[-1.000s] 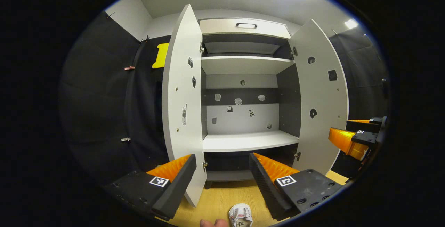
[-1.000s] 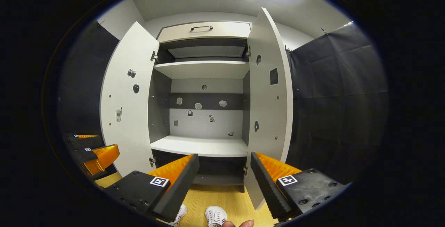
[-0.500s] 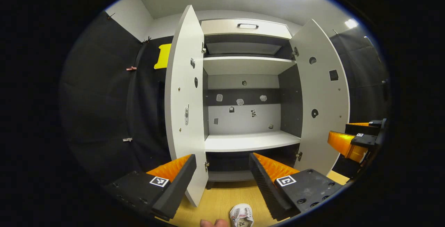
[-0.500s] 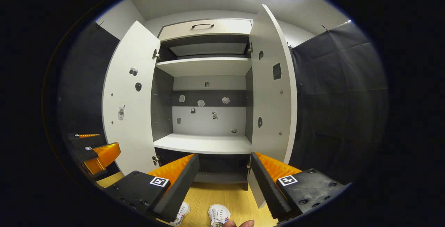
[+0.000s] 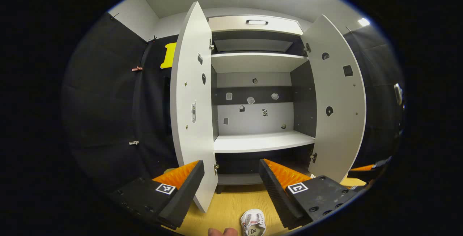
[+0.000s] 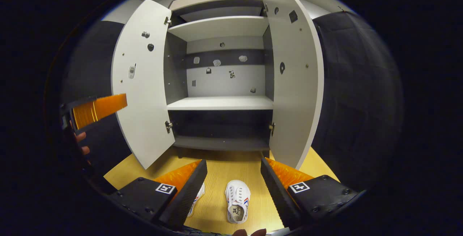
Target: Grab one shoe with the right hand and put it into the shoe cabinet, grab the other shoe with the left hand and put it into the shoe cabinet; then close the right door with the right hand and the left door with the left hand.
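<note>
Both doors of the white shoe cabinet (image 6: 220,102) stand open. Right gripper (image 6: 233,189) jaws wide apart, empty, over a white low-top shoe (image 6: 237,200) on the wooden floor (image 6: 220,171); second white shoe (image 6: 197,198) half hidden behind its finger. Left gripper (image 5: 231,185) jaws open, empty.

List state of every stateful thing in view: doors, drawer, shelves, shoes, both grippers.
Left door: open.
Right door: open.
Top drawer: shut.
Middle shelf: bare.
Right shoe: on the floor, upright, ungrasped.
Left shoe: on the floor, partly hidden behind a finger.
Left gripper: open, holding nothing.
Right gripper: open, above the shoes.
</note>
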Demonstrator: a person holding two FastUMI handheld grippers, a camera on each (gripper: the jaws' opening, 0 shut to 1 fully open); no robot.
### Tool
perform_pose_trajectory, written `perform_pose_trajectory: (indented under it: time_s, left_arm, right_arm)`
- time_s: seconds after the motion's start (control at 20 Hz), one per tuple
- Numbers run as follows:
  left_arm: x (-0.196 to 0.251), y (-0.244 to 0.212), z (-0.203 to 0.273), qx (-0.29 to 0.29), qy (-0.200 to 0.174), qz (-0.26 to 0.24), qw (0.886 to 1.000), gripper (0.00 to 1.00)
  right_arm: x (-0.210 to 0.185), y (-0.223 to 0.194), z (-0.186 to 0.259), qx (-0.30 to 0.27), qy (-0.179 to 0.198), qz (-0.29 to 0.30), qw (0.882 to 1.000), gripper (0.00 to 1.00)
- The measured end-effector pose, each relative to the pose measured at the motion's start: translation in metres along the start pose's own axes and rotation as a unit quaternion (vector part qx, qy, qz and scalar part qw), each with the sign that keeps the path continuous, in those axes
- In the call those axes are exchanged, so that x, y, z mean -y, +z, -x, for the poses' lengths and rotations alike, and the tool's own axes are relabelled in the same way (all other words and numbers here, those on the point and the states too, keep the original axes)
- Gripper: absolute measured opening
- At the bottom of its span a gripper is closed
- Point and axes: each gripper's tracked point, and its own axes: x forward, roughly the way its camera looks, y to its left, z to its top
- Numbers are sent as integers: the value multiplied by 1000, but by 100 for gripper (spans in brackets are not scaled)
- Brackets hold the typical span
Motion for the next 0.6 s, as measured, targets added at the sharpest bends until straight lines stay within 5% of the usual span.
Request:
perform_pose_trajectory:
  time_s: [0.6]
  left_arm:
    - [-15,-47,4,-52,18,-13,998,96]
  right_arm:
    - [-8,-188,-41,-198,20,-57,978,95]
